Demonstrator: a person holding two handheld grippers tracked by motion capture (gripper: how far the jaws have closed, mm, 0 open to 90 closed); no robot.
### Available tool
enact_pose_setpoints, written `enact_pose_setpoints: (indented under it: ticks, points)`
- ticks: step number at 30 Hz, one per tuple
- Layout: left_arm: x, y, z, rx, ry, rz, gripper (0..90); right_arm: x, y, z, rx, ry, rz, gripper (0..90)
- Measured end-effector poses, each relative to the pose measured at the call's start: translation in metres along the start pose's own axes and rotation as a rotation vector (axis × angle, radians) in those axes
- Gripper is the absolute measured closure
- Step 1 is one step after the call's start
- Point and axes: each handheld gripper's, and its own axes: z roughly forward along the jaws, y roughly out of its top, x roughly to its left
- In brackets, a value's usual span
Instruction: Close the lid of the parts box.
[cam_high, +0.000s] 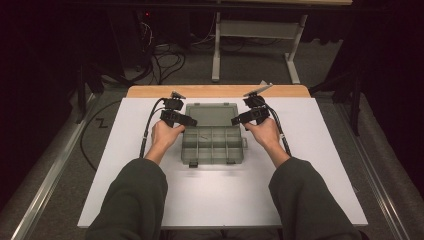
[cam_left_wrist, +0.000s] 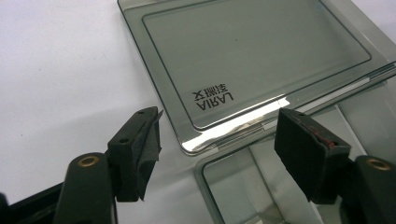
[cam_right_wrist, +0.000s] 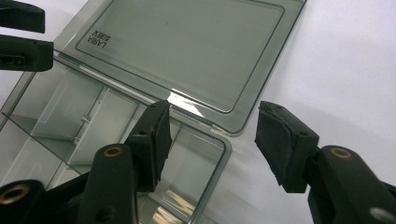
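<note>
Lid (cam_left_wrist: 257, 56) marked "LARIA"; left gripper (cam_left_wrist: 217, 149) and right gripper (cam_right_wrist: 212, 140) gaping, unloaded, straddling hinge corners of organizer box (cam_high: 212, 145).

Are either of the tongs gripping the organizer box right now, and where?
Nothing is held. Both the left tongs and right tongs stand open at the hinge corners of the open organizer box, pads off it.

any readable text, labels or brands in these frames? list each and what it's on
"LARIA": raised lettering on the smoky clear lid of the open compartment box, upside down in the left gripper view near the hinge corner.
Small characters beside it: too blurred to read.
The same mark in the right gripper view: too small to confirm.
</note>
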Motion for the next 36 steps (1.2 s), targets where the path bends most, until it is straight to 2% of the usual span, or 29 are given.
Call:
enact_pose_setpoints:
  ticks: [7,18,24,36]
  points:
    - [0.004,0.003,0.006,0.004,-0.015,-0.021,32.6,-0.002,0.005,0.010,0.045,-0.014,0.009,48.7]
    - [0.001,0.007,0.012,0.015,0.000,-0.016,34.7,-0.004,0.014,0.017,0.082,-0.031,0.054,49.5]
    - [0.002,0.009,0.016,0.017,0.000,-0.020,35.3,-0.005,0.017,0.021,0.096,-0.021,0.069,49.7]
    - [0.007,0.009,0.019,0.029,-0.036,-0.062,34.6,-0.006,0.019,0.030,0.110,-0.031,0.087,49.1]
